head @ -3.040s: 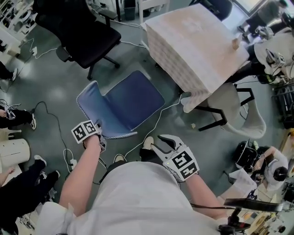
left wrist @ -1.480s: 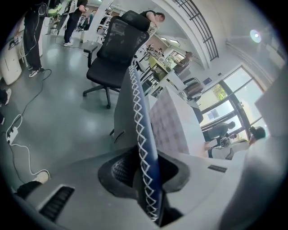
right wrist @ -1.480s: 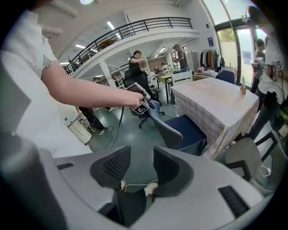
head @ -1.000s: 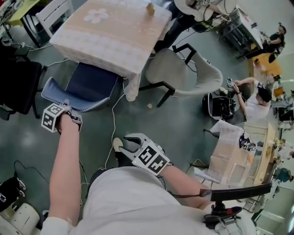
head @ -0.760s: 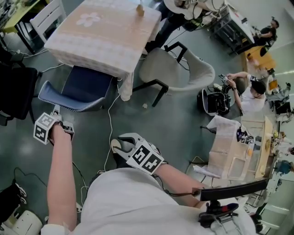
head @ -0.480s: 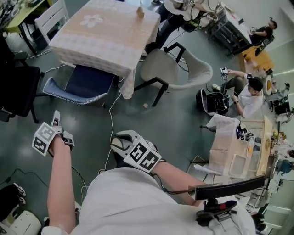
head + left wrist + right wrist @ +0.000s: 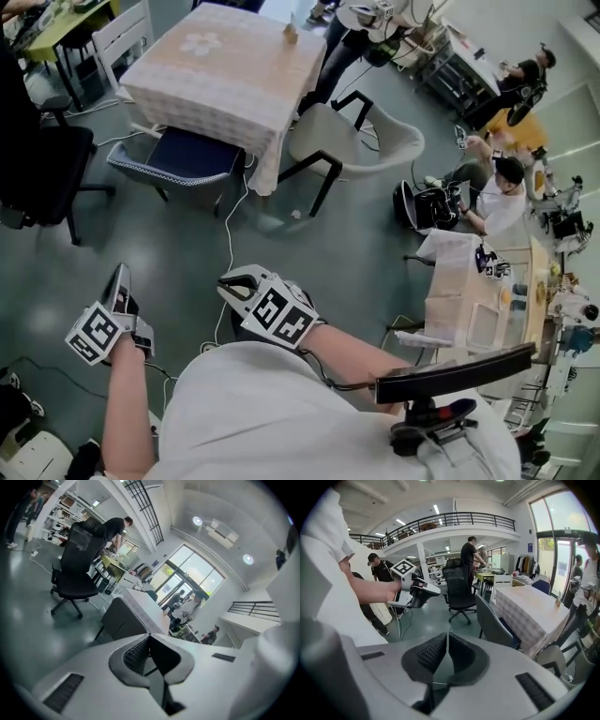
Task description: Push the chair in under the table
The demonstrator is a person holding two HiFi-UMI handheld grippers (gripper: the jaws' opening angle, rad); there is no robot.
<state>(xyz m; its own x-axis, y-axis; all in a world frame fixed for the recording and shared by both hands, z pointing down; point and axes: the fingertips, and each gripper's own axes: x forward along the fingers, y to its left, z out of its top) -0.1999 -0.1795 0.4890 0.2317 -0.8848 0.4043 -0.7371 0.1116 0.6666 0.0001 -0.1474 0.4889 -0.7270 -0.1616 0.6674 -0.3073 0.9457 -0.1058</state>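
**Task object.** Head view: the blue chair (image 7: 178,155) stands at the near side of the table (image 7: 216,70). The far part of its seat is tucked under the tablecloth edge and the backrest is outside it. Neither of your grippers touches it; both are well apart from it, low in that view and close to your body.

**Left gripper** (image 7: 119,281). Your left gripper view shows the jaws fully together, pad against pad, with nothing between them. The head view shows only its marker cube and the tips pointing up-frame; the pads can't be read there.

**Right gripper** (image 7: 230,281). Your right gripper view shows the jaws closing, the tips almost met, only a thin slit lower down, nothing between them. The head view gives only the curved white jaw shells from above.

**View differences.**
- Only the head view shows the seat's overlap with the table, the beige chair (image 7: 361,141) at the table's right side and the small object (image 7: 290,34) on the tabletop's far edge.
- Left gripper view: the chair appears as a dark backrest edge-on against the table, with the black office chair (image 7: 37,159) to its left. The seat is not visible.
- The right gripper view alone catches your left hand holding its gripper in mid-air, left of the office chair.
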